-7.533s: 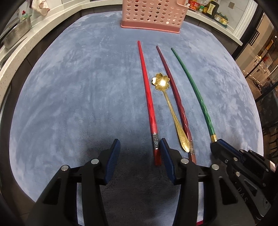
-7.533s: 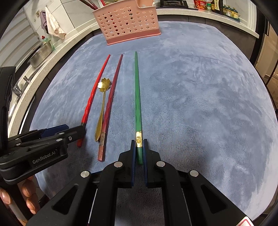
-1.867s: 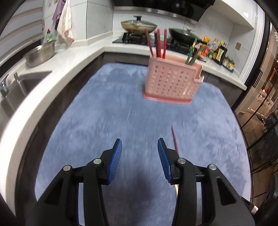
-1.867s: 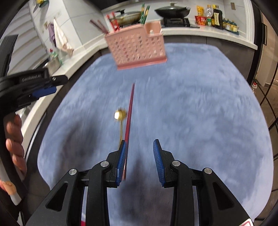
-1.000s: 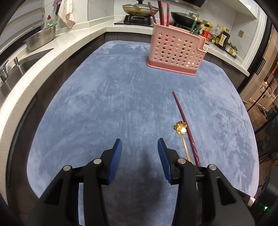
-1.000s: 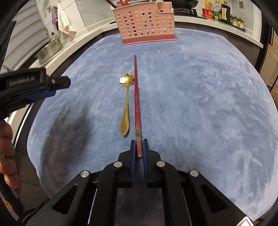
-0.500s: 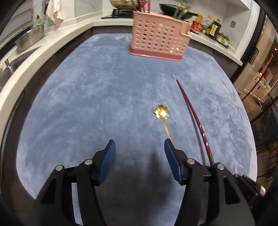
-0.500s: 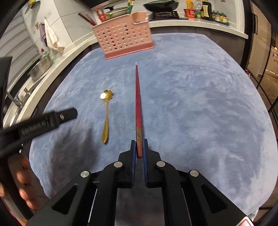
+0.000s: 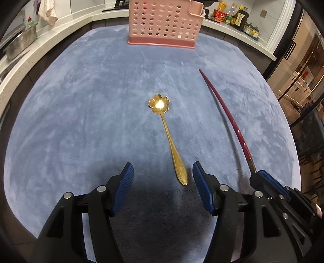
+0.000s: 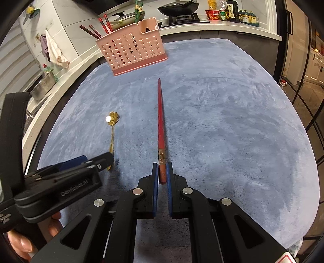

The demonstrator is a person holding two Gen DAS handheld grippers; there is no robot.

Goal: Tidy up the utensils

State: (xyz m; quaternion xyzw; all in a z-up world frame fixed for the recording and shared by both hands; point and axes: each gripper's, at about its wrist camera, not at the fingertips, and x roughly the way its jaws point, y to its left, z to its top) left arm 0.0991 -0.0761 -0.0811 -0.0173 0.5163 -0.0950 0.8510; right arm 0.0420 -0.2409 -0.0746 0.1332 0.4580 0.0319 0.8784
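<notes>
A gold spoon (image 9: 168, 135) with a flower-shaped bowl lies on the blue mat (image 9: 81, 113). Its handle end rests between the blue pads of my left gripper (image 9: 163, 178), which is open and not touching it. My right gripper (image 10: 162, 174) is shut on the thick end of a dark red chopstick (image 10: 161, 125), lifted and pointing toward the pink utensil basket (image 10: 131, 47). In the left wrist view the chopstick (image 9: 226, 117) rises from the right gripper (image 9: 261, 177) at the lower right. The basket (image 9: 165, 22) stands at the mat's far edge with several chopsticks upright in it.
A white counter (image 9: 50, 34) wraps round the mat, with a metal bowl (image 9: 18, 42) at the left and bottles (image 9: 237, 15) at the back right. A pan (image 10: 178, 8) sits on the stove behind the basket. A person's fingers (image 10: 20, 240) hold the left gripper.
My left gripper has dropped toward the spoon's handle and its jaws stand wider than a second ago. The right gripper has raised the dark red chopstick off the mat.
</notes>
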